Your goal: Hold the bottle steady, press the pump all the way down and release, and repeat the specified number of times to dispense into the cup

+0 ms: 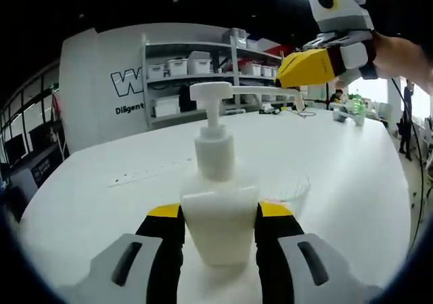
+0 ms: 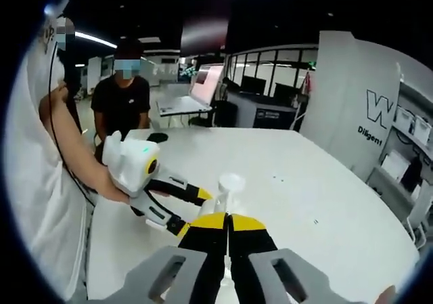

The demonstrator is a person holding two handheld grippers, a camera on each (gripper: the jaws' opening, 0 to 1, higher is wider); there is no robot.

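— While the left gripper is clamping its jaws on the white pump bottle standing on the white table, what's the right gripper doing?

— It's hanging over the pump head, jaws pressed together, gripping nothing. The clear cup is sitting under the spout.

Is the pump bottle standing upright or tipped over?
Upright: the pump bottle stands on the white table, neck vertical, between the left tongs.
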